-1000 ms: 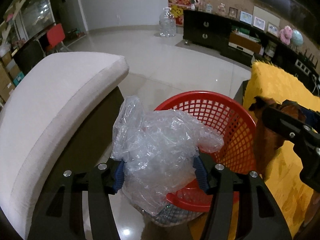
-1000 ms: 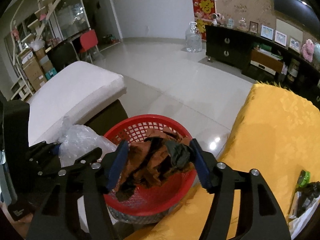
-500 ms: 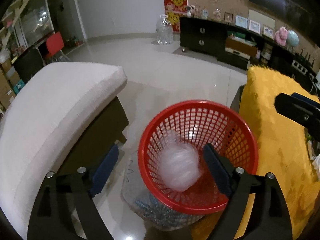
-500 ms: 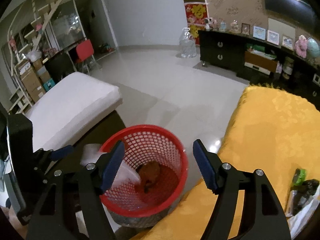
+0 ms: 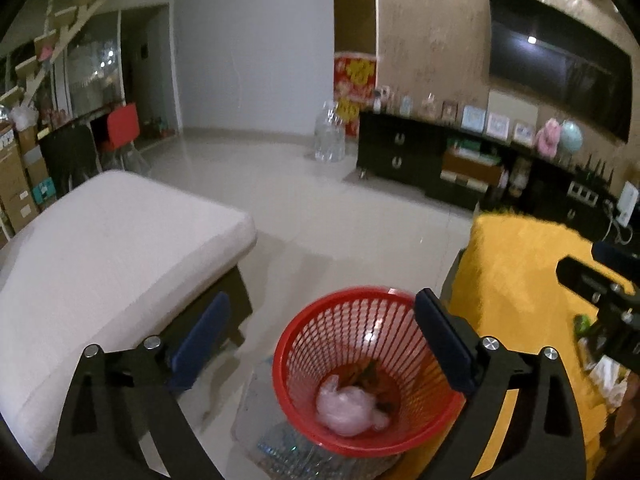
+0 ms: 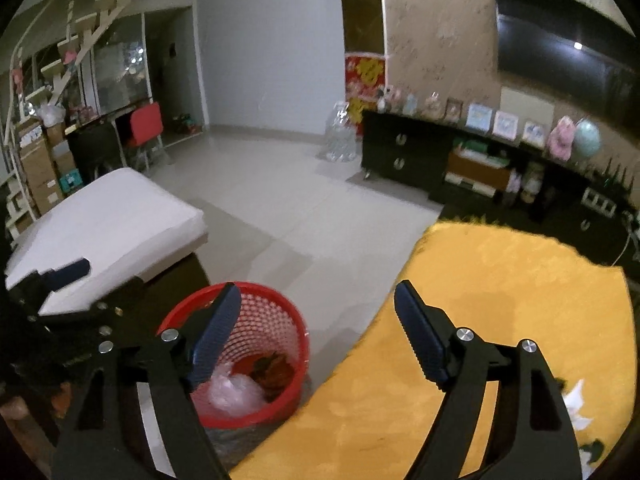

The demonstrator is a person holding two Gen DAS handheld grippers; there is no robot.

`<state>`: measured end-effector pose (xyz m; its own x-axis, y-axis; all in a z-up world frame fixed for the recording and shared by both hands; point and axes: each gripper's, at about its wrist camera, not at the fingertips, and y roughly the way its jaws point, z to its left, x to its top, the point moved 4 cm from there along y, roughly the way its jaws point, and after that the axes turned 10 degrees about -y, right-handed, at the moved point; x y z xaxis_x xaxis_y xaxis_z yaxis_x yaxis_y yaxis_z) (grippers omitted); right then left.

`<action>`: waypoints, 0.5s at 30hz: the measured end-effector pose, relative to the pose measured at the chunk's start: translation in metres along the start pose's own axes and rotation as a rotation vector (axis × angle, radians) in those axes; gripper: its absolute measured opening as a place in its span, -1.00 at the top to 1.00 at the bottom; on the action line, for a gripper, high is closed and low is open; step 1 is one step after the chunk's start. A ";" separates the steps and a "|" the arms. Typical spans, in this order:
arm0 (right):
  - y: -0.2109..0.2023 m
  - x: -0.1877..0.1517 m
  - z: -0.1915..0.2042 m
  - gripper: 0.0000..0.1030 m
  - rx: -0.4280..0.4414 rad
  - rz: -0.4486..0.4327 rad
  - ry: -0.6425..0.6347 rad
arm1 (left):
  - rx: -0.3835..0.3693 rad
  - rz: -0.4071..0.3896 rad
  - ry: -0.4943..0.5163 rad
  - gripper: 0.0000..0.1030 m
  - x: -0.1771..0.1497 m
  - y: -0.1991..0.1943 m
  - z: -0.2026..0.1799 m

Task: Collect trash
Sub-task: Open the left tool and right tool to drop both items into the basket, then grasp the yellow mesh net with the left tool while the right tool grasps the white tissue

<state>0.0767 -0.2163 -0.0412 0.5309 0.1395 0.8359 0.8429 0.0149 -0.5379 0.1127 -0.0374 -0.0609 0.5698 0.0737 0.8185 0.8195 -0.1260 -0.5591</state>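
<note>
A red mesh basket [image 5: 304,344] [image 6: 288,328] stands on the floor between a white cushioned seat and a yellow-covered table. Inside it lie a crumpled clear plastic bag [image 5: 348,406] [image 6: 236,394] and a brown and dark wrapper [image 6: 274,370] [image 5: 360,376]. My left gripper [image 5: 320,316] hangs above the basket, its jaws still opening and nothing between them. My right gripper [image 6: 320,310] hovers over the basket's right side and the table edge, jaws also opening and empty. More scraps [image 6: 578,402] lie at the table's right edge.
The white cushioned seat [image 5: 100,248] fills the left. The yellow table cover [image 6: 500,320] spreads to the right. A pale tiled floor [image 5: 320,208] runs back to a dark TV cabinet [image 5: 440,160] and a large water bottle [image 5: 329,136]. A clear mat [image 5: 280,444] lies under the basket.
Both grippers let go over the basket: the plastic bag fell from the left, the brown wrapper from the right. Both have since risen and tilted up with jaws wider.
</note>
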 end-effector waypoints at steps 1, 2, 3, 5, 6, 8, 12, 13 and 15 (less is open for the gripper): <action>-0.004 0.000 -0.002 -0.61 -0.011 -0.010 -0.002 | -0.015 -0.016 -0.001 -0.78 0.002 -0.005 -0.003; -0.010 -0.001 -0.006 -0.68 -0.022 -0.020 -0.003 | -0.026 -0.029 0.000 -0.79 0.004 -0.008 -0.005; -0.015 -0.001 -0.009 -0.68 -0.032 -0.028 -0.002 | -0.034 -0.040 0.001 -0.80 0.005 -0.012 -0.008; -0.026 -0.004 -0.018 -0.68 -0.048 -0.035 0.010 | -0.054 -0.056 0.008 -0.80 0.006 -0.017 -0.015; -0.031 -0.005 -0.023 -0.68 -0.057 -0.037 0.019 | -0.061 -0.058 0.013 -0.80 0.006 -0.019 -0.017; -0.043 -0.012 -0.037 -0.68 -0.083 -0.039 0.048 | -0.078 -0.058 0.025 -0.80 0.006 -0.022 -0.025; -0.068 -0.031 -0.067 -0.68 -0.147 -0.031 0.097 | -0.114 -0.056 0.045 -0.80 0.000 -0.028 -0.042; -0.074 -0.037 -0.074 -0.68 -0.163 -0.028 0.111 | -0.122 -0.055 0.048 -0.80 -0.001 -0.029 -0.045; -0.085 -0.049 -0.087 -0.68 -0.194 -0.020 0.143 | -0.136 -0.052 0.058 -0.80 -0.004 -0.032 -0.053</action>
<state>-0.0136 -0.3106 -0.0270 0.5093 -0.0010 0.8606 0.8471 -0.1759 -0.5015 0.0810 -0.0864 -0.0398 0.5192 0.0273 0.8542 0.8295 -0.2569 -0.4960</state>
